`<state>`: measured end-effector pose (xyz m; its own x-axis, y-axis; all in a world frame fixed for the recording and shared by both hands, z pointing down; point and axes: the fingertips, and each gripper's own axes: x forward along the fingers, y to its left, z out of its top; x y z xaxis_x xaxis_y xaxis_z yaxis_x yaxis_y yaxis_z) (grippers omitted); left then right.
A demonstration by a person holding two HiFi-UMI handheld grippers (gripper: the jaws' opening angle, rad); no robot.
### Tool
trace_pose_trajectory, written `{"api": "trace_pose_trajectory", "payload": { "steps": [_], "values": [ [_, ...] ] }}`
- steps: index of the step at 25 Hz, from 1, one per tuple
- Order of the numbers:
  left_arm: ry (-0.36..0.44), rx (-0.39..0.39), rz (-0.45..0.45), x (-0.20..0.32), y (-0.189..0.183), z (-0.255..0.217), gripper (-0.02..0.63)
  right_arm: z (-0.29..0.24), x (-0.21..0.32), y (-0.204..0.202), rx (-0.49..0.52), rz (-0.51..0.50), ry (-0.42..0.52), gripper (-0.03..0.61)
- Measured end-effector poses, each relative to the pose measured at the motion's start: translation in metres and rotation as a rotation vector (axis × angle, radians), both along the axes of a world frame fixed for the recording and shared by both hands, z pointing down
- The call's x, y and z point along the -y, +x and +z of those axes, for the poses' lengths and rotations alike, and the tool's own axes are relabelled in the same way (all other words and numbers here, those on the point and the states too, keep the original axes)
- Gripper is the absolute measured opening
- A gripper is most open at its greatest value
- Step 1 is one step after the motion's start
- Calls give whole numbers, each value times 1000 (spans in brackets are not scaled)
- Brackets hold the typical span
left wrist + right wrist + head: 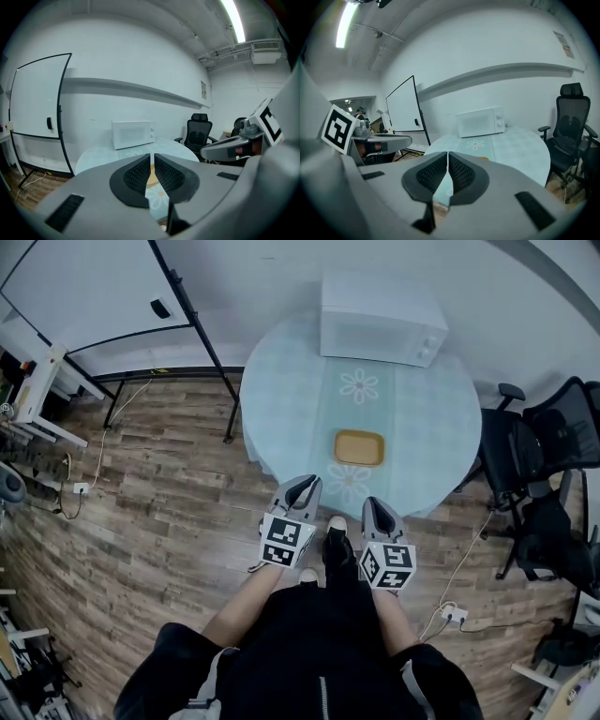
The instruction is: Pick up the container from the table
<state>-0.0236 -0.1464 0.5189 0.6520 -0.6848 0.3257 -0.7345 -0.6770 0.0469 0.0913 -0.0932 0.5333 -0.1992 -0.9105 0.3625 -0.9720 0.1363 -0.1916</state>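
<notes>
A shallow tan container (358,447) lies on the near half of the round table (281,399), which has a pale blue flowered cloth. My left gripper (302,486) and right gripper (377,505) hover side by side just short of the table's near edge, both pointing at the container and apart from it. In the left gripper view the jaws (152,161) are shut with nothing in them, and a sliver of the container (151,178) shows behind them. The right gripper (447,161) is likewise shut and empty, with the container's edge (484,158) peeking past its jaw.
A white microwave (380,320) stands at the table's far side. Black office chairs (553,456) crowd the right of the table. A whiteboard on a black stand (94,287) stands to the left. Cables and a wall socket (454,614) lie on the wooden floor.
</notes>
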Motion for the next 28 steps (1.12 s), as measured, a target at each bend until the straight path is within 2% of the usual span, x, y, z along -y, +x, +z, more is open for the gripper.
{"api": "trace_pose_trajectory", "payload": {
  "steps": [13, 23, 28],
  "values": [
    [-39, 29, -68, 91, 41, 4, 35, 8, 107, 52, 0, -69, -19, 28],
    [-71, 55, -136, 139, 62, 18, 35, 38, 163, 76, -6, -152, -75, 31],
    [-86, 67, -166, 149, 55, 23, 35, 51, 182, 76, -24, -180, -97, 88]
  ]
}}
